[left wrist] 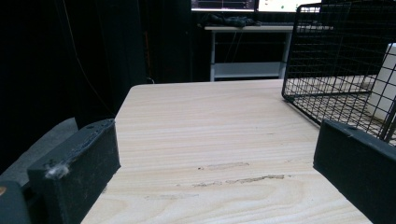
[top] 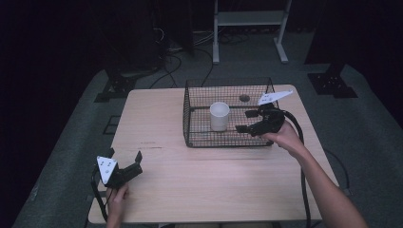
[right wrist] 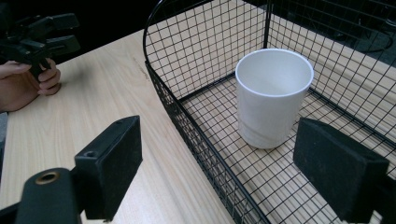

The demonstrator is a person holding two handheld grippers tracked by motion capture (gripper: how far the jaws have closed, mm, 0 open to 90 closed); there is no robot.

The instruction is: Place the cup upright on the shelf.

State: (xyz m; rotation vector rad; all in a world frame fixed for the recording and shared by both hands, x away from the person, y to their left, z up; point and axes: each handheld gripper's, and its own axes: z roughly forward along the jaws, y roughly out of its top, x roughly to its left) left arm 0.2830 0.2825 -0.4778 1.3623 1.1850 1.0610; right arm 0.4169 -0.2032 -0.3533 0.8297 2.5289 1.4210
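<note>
White cup [right wrist: 273, 98] upright inside black wire basket [top: 190, 102], untouched. Right gripper [top: 247, 121] over basket's right side, jaws apart, nothing between them — one jaw either side of near wall. Reach begun; grasp and lift left, by my reading. Left gripper [top: 126, 159] jaws apart, resting near table [top: 190, 190] front corner. Pale wood top, dark room, shelf frame [top: 249, 19] behind.

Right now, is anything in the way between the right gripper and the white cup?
Nothing stands between the right gripper and the white cup. One jaw is above the wire basket floor, the other outside its near wall, straddling the rim.
</note>
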